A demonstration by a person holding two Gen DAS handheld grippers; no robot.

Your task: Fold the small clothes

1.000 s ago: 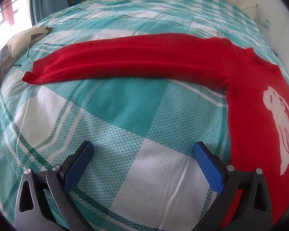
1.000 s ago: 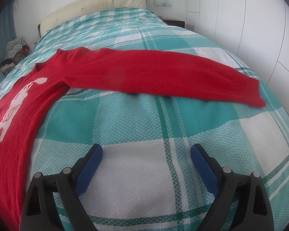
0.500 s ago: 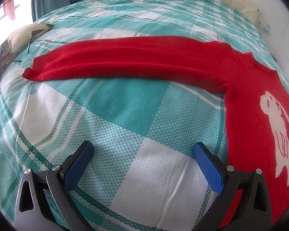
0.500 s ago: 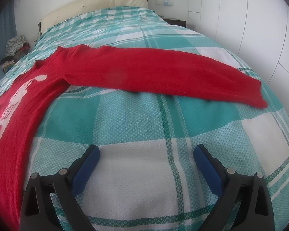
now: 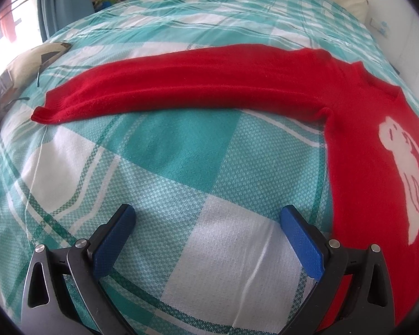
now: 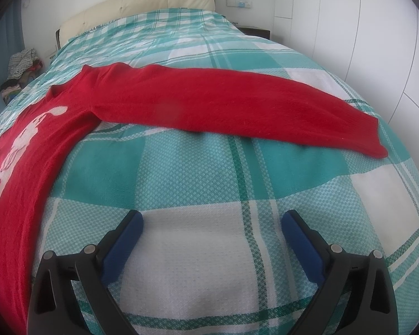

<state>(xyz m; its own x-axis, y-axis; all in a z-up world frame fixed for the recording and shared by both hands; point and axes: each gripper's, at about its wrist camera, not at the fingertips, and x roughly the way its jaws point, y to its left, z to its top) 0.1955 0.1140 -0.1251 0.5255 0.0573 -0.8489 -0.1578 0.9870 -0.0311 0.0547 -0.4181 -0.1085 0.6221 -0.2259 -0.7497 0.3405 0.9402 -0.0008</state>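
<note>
Left wrist view: left gripper (image 5: 208,217), jaws spread wide and empty, above a teal-and-white plaid bedspread (image 5: 181,150); red sweater (image 5: 357,150) with a white animal motif lies flat on the bed, one sleeve stretched out leftward. Right wrist view: same sweater (image 6: 33,167) at left, other sleeve reaching rightward across the bedspread (image 6: 181,173); right gripper (image 6: 212,222), jaws likewise spread, holding nothing.

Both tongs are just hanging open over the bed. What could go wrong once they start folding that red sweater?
The left tongs and right tongs are open over the checked bedspread, so a low pinch might catch it with the knit. Each long sleeve could droop or twist if lifted by its cuff alone.
</note>
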